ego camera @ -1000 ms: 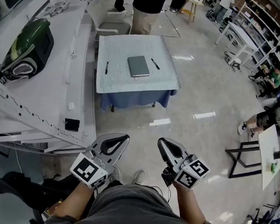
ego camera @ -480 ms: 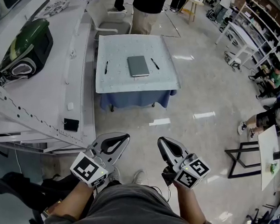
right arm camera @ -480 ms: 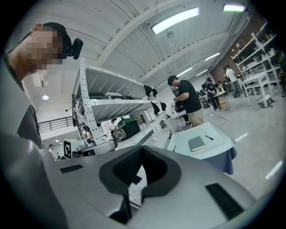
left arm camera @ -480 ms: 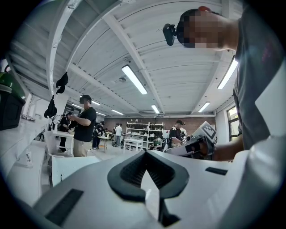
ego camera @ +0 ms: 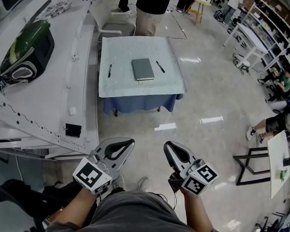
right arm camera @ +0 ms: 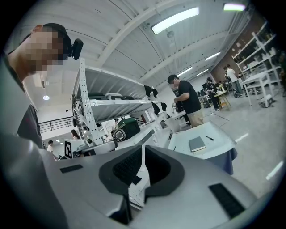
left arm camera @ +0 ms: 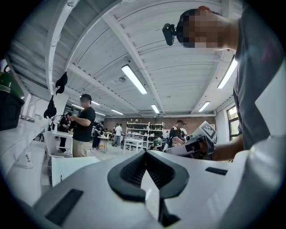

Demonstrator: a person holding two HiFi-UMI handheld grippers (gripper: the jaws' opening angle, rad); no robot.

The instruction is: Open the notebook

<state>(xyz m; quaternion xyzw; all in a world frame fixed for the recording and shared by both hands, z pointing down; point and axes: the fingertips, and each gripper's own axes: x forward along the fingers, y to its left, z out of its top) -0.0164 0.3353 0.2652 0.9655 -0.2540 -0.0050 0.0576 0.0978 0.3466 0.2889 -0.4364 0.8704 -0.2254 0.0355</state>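
Place of the notebook: the grey closed notebook (ego camera: pixel 143 68) lies flat in the middle of the square table with a light blue cloth (ego camera: pixel 132 86), far from me across the shiny floor. Its cover is not yet lifted.
Beside it: one black pen (ego camera: pixel 110 70) lies to its left and another black pen (ego camera: pixel 160 66) to its right, each a little apart from it.
Risk, the reach: I think the main danger is to begin too early. The table is well apart from both claws, so I must walk to it first.
Risk, the jaws: both claws are clenched. If I arrive like this, the tips will only push the notebook along the cloth and will not catch the cover edge.
Risk, the sliding: lifting the cover with one claw may drag the whole book, or wrinkle the cloth. The other claw should probably press on the back part.
Risk, the pens: a wide sweep could knock a pen off the table.
Risk, the person: a person in a black shirt (ego camera: pixel 151 7) stands at the far edge of the table.
Left claw: my left gripper (ego camera: pixel 127 143) is held low, close to my body, about level, pressed together with nothing between its jaws.
Right claw: my right gripper (ego camera: pixel 167 147) is beside it, pointing toward the table, also clenched and empty.
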